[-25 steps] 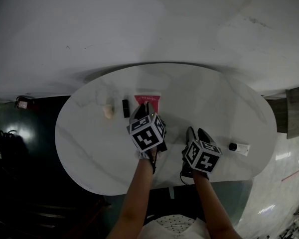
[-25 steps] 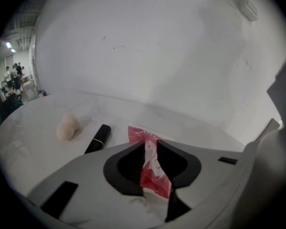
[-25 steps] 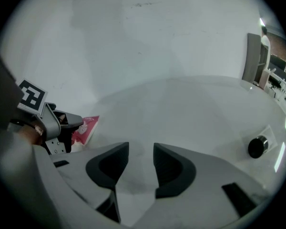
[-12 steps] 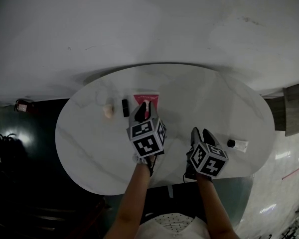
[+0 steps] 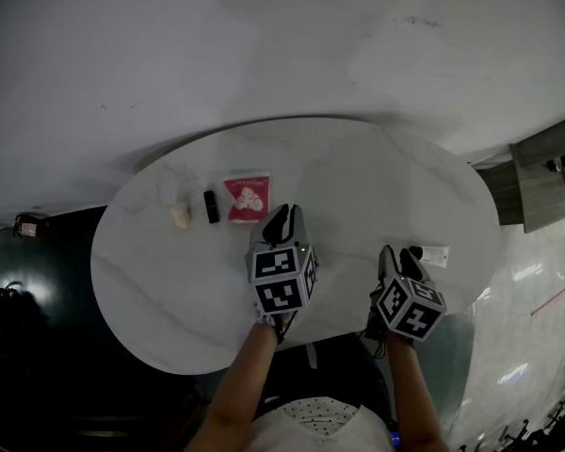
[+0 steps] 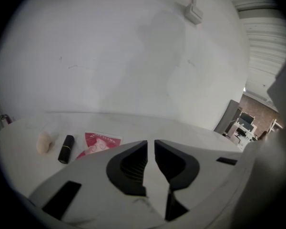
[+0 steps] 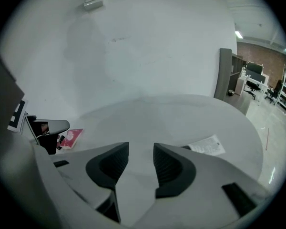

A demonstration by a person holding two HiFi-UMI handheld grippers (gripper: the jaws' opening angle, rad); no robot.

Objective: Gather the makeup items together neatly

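On the white oval table (image 5: 169, 290) three makeup items lie in a row at the far left: a beige sponge (image 5: 180, 217) (image 6: 44, 142), a black lipstick (image 5: 211, 206) (image 6: 66, 149) and a red sachet (image 5: 246, 199) (image 6: 101, 142). My left gripper (image 5: 282, 217) (image 6: 150, 144) hovers just right of and nearer than the sachet, with only a narrow gap between its jaws and nothing in it. A white tube with a black cap (image 5: 433, 252) (image 7: 207, 145) lies at the right edge. My right gripper (image 5: 403, 254) (image 7: 141, 149) stands open and empty just left of it.
A pale wall (image 5: 282, 45) rises behind the table. Dark floor (image 5: 38, 347) lies at the left and a grey cabinet (image 5: 546, 172) at the right. In the right gripper view the left gripper (image 7: 47, 128) shows at the left, in front of the red sachet (image 7: 71, 137).
My left gripper has drawn back from the red sachet, which stays on the table. My right gripper has moved right, up to the white tube.
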